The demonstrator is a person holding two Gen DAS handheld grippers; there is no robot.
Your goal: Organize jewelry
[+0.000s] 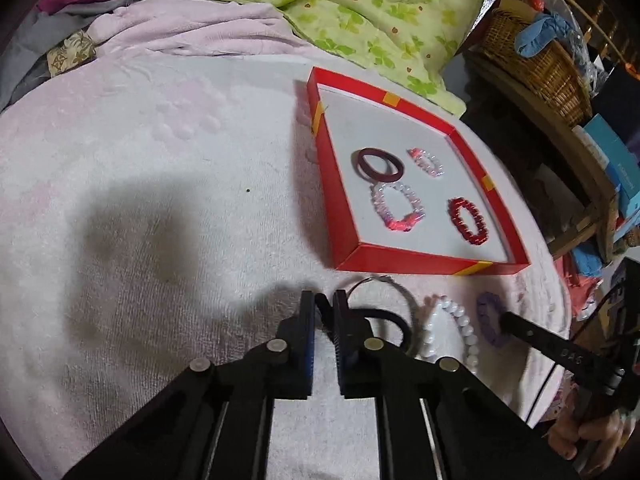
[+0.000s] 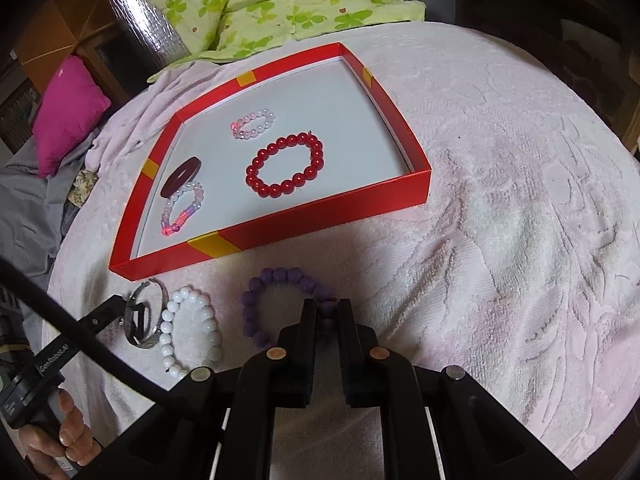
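A red tray (image 1: 348, 254) (image 2: 320, 216) lies on the pale pink towel. It holds a dark red ring bangle (image 1: 376, 164) (image 2: 180, 178), a small pink bead bracelet (image 1: 428, 162) (image 2: 252, 124), a white-pink bead bracelet (image 1: 396, 208) (image 2: 182, 210) and a red bead bracelet (image 1: 468, 220) (image 2: 286, 170). In front of the tray lie a white bead bracelet (image 1: 456, 328) (image 2: 192, 328) and a silver bangle (image 1: 384, 280) (image 2: 142, 316). My left gripper (image 1: 324, 312) is shut on a black hair band (image 1: 384, 316). My right gripper (image 2: 326, 312) is shut on a purple bead bracelet (image 2: 280, 280) (image 1: 490, 316).
A green floral quilt (image 1: 380, 12) (image 2: 260, 4) lies behind the tray. A wicker basket (image 1: 532, 60) and boxes stand on a wooden shelf at the right. A magenta cushion (image 2: 68, 112) lies at the left.
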